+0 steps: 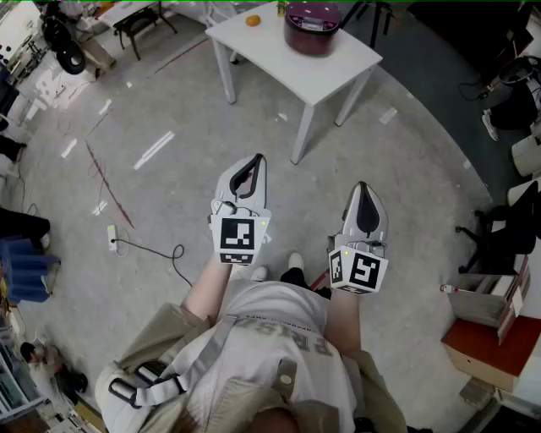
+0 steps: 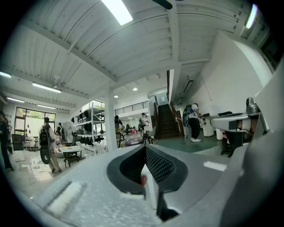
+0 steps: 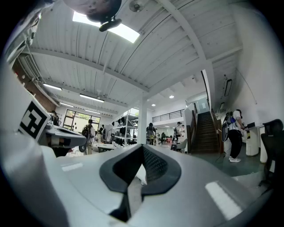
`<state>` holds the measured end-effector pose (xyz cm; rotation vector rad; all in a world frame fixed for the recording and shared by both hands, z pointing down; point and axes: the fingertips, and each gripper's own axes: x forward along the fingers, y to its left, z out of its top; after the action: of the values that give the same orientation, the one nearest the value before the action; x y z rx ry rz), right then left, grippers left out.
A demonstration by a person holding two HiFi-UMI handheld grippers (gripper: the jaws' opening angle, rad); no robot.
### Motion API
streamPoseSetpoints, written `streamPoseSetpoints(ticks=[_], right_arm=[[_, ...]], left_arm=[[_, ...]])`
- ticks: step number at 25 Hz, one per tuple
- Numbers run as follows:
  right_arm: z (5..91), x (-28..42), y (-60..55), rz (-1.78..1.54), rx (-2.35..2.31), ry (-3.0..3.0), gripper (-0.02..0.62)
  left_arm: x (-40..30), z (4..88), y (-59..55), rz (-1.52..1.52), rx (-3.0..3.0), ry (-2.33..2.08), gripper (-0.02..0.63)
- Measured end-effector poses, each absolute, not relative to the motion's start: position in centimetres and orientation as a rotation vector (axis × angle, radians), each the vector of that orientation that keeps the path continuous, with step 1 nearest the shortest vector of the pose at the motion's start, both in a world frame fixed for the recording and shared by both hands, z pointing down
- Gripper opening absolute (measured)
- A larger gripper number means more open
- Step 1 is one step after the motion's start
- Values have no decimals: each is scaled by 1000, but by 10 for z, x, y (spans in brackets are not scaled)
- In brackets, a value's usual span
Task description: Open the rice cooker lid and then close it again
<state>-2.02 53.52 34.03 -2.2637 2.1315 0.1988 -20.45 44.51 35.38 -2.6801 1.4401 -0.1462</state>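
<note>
Rice cooker [image 1: 311,27] upright; front dir. unclear.

The round rice cooker [image 1: 312,30] is dark maroon, its square bench [image 1: 283,63] white. The left gripper [image 1: 256,160] and right gripper [image 1: 363,188] are pale grey, with black-and-white square markers [image 1: 237,235].

The rice cooker [image 1: 312,28] sits on the far table [image 1: 334,72] — its far side is cut off by the top edge. A small orange thing [image 1: 253,20] left of it is too tiny to name, maybe a fruit. The person [image 1: 270,338] is cut off at the near edge.
</note>
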Motion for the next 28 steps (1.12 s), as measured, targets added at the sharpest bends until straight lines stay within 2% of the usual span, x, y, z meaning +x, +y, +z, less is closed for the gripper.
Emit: streamPoseSetpoints(ticks=[16, 28], right_arm=[[343, -14, 534, 176, -2275, 2131, 0], [353, 28, 507, 99, -2194, 2177, 0]], left_arm=[[-198, 358, 444, -166, -2685, 1435, 9], [-167, 367, 423, -199, -2660, 1520, 9]])
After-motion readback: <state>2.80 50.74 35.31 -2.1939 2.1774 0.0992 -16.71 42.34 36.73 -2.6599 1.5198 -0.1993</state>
